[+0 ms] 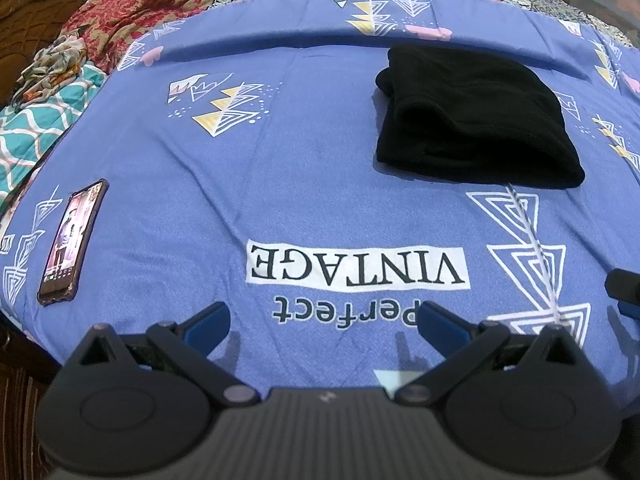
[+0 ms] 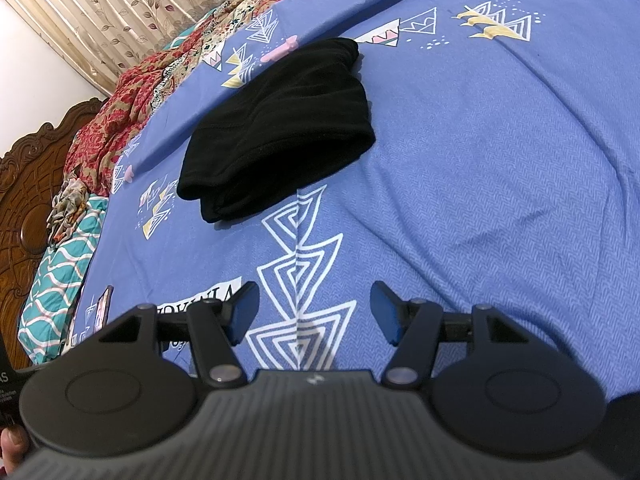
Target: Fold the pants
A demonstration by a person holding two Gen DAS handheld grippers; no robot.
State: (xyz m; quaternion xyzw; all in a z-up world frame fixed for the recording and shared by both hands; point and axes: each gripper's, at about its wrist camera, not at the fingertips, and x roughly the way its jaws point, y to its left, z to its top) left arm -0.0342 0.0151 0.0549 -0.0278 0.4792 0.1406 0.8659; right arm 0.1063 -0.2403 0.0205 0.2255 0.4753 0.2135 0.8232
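Pants (image 1: 472, 120) lie folded, upper right of left view, upper middle of right view (image 2: 280, 128), well apart from my both grippers. Long axis runs diagonal. Left gripper (image 1: 322, 322) wide, empty. Right gripper (image 2: 314, 312) wide, empty, seems nearer.

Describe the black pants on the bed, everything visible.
The black pants are folded into a compact, thick bundle with stacked layers showing at one rounded end. The fabric looks soft and matte, fleece-like. They lie flat on the blue printed bedsheet, touching nothing else; both grippers are open and well clear.
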